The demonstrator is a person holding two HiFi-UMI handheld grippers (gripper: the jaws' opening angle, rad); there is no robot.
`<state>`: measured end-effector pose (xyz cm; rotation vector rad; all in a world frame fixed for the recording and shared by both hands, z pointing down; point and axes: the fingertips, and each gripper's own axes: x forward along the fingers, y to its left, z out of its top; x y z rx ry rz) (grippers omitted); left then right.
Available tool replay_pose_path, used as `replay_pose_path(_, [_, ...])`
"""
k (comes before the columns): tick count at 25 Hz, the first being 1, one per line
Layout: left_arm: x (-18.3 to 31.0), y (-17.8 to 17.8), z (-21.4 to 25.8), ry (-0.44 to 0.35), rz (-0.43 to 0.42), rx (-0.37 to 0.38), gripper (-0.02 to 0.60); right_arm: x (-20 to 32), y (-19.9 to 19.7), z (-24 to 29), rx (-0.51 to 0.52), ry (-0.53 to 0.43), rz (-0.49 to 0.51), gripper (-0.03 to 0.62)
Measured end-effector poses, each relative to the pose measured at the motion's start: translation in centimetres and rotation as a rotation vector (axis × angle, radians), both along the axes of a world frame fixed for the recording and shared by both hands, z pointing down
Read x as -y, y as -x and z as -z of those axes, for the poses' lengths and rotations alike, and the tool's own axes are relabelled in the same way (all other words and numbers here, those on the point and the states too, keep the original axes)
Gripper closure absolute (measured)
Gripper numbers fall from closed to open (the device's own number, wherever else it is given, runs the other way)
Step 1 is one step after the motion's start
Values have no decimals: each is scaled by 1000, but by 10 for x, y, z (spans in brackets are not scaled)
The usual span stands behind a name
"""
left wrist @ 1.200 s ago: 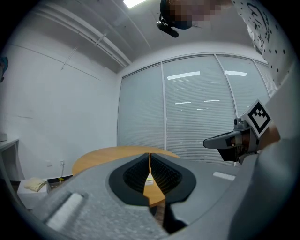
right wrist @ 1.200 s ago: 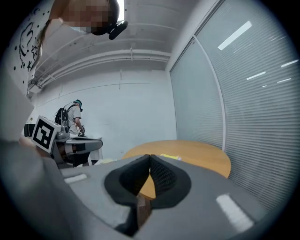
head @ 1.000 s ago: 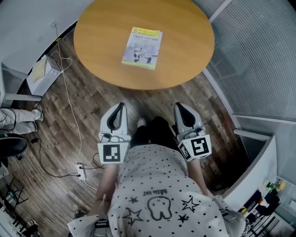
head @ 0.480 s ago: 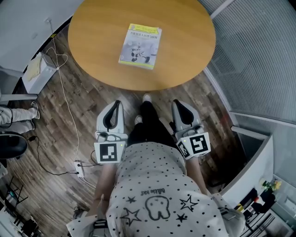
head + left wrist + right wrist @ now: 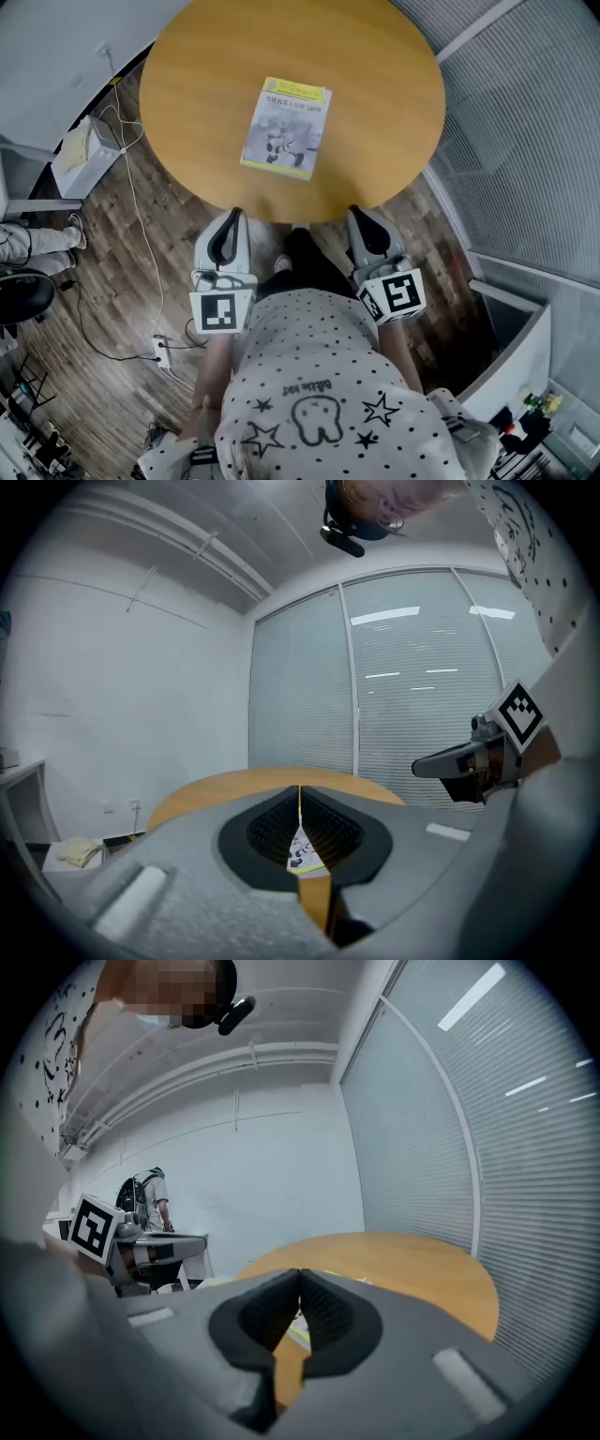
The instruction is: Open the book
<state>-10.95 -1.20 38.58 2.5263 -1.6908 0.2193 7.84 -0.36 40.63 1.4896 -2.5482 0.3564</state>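
Note:
A closed book [image 5: 287, 127] with a pale illustrated cover and yellow edges lies flat on the round wooden table [image 5: 187, 84], near its front edge. My left gripper [image 5: 233, 215] hangs at the table's near rim, left of the book, its jaws shut and empty. My right gripper [image 5: 357, 212] is level with it at the rim, right of the book, jaws also shut with nothing between them. In the left gripper view the book [image 5: 304, 849] shows through the gap behind the closed tips [image 5: 299, 789]. The right gripper view shows its closed tips [image 5: 300, 1273] over the table [image 5: 412, 1260].
A white box [image 5: 82, 155] and trailing cables [image 5: 141, 234] with a power strip [image 5: 161, 348] lie on the wooden floor to the left. Glass walls with blinds [image 5: 525, 141] run along the right. Another person's legs [image 5: 33, 239] show at the far left.
Both grippers have moved forward together to the table's near edge, and the book now lies closer to them. Both stay shut.

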Motion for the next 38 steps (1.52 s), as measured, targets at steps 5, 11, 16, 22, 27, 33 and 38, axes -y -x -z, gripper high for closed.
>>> replay_pose_path(5, [43,-11,5,-4,16,30,566,46,-18,1,16,-8,9,591])
replay_pose_path(11, [81,-18,10,-1,51,23,571,82,-34,-1,24,-2,32,589])
replay_pose_path(16, [97,-25,11,-6,43,18,571,95,-49,-4,38,4,14,589])
replay_pose_path(22, [108,-35,17,-24,23,13,571,97,-73,-1,36,5,-47,589])
replay_pose_path(27, [112,-39,22,-43,-4,-1,571,91,-87,12,20,-22,-96,589])
replay_pose_path(33, [117,-30,30,-74,-32,-7,571,88,-95,19,-7,-44,-161,589])
replay_pose_path(38, [111,-35,30,-85,-44,-20,571,88,-106,24,-65,-79,-187,589])
